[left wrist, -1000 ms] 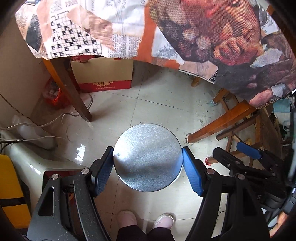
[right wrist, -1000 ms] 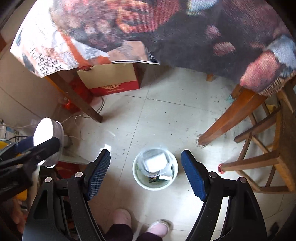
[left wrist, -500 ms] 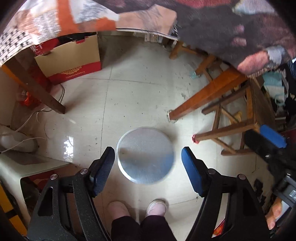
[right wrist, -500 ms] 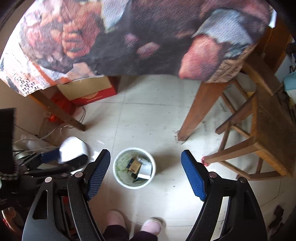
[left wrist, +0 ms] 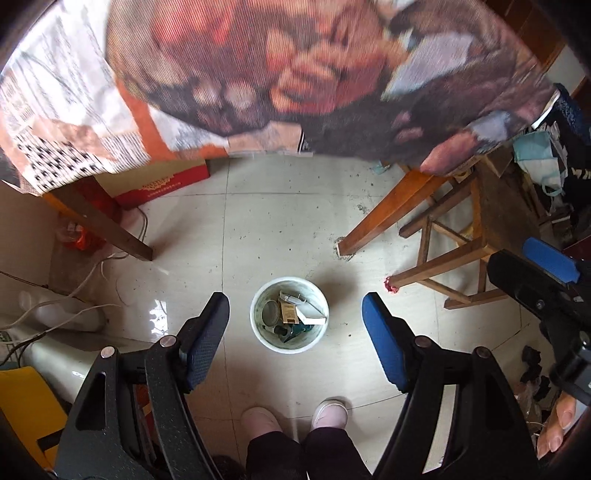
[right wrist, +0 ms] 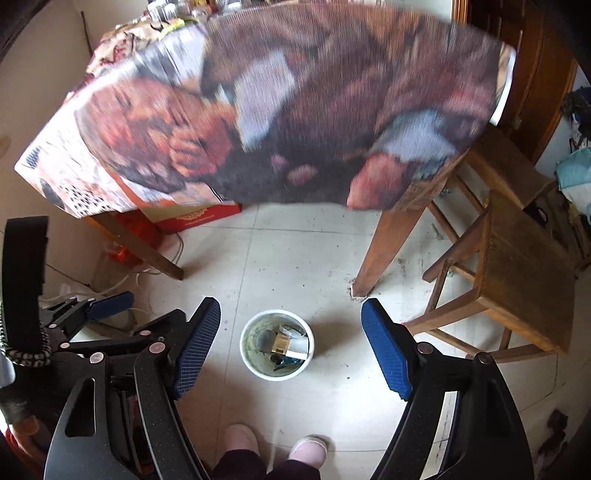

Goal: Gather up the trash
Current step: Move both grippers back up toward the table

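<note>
Only the right wrist view reaches the cluttered counter (right wrist: 159,11) top. Both left tongs (left wrist: 295,343) and right tongs (right wrist: 291,347) point steeply down, jaws apart and empty, framing the trash-filled bucket (left wrist: 289,343) on the floor below.

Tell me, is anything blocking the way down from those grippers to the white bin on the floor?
Nothing visible does. The bin stands open-topped on bare tile, directly below the empty left hand-held gripper and right hand-held gripper; table legs and stool stand off to the sides.
</note>
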Demonstrator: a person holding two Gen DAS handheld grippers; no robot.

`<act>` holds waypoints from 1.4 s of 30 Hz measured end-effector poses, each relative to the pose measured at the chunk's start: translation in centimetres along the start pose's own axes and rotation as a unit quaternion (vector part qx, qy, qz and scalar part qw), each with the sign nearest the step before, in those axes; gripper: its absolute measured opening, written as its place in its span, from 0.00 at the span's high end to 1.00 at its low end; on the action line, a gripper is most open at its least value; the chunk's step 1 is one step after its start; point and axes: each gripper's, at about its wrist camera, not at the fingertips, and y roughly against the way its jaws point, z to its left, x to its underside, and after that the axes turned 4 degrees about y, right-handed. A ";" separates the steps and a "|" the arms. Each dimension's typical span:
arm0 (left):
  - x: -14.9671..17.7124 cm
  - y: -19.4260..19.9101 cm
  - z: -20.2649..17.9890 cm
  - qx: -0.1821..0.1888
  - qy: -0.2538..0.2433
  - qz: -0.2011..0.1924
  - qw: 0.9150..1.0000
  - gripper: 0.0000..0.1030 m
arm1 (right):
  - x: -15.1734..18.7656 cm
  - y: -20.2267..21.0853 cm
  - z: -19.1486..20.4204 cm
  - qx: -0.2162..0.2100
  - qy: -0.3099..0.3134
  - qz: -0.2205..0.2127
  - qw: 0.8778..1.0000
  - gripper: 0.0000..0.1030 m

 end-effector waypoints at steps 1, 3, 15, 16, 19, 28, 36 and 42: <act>-0.3 1.8 0.0 0.001 -0.002 -0.007 1.000 0.29 | -0.3 0.9 0.1 0.001 0.000 -0.004 1.000 0.26; -0.8 4.6 -0.1 -0.001 -0.006 -0.019 1.000 0.29 | -1.1 2.8 0.5 0.003 0.001 -0.011 1.000 0.26; -4.3 25.1 0.4 -0.003 -0.013 -0.142 0.990 0.29 | -5.5 17.1 4.3 0.000 -0.001 -0.085 0.996 0.26; -4.5 26.8 0.4 -0.002 -0.014 -0.153 0.988 0.29 | -5.8 18.7 4.9 -0.001 0.002 -0.095 0.996 0.26; -4.8 31.2 0.5 0.002 -0.020 -0.184 0.983 0.29 | -6.4 22.0 6.2 0.007 0.006 -0.120 0.993 0.26; -4.5 42.0 1.4 0.025 -0.031 -0.261 0.964 0.21 | -7.6 30.4 9.1 0.025 0.006 -0.190 0.981 0.26; -3.9 47.4 2.7 0.018 -0.038 -0.332 0.942 0.03 | -7.5 34.4 10.3 0.057 0.003 -0.270 0.961 0.07; -5.9 46.8 2.9 0.013 -0.036 -0.330 0.943 0.01 | -9.2 33.6 9.6 0.068 -0.007 -0.278 0.958 0.05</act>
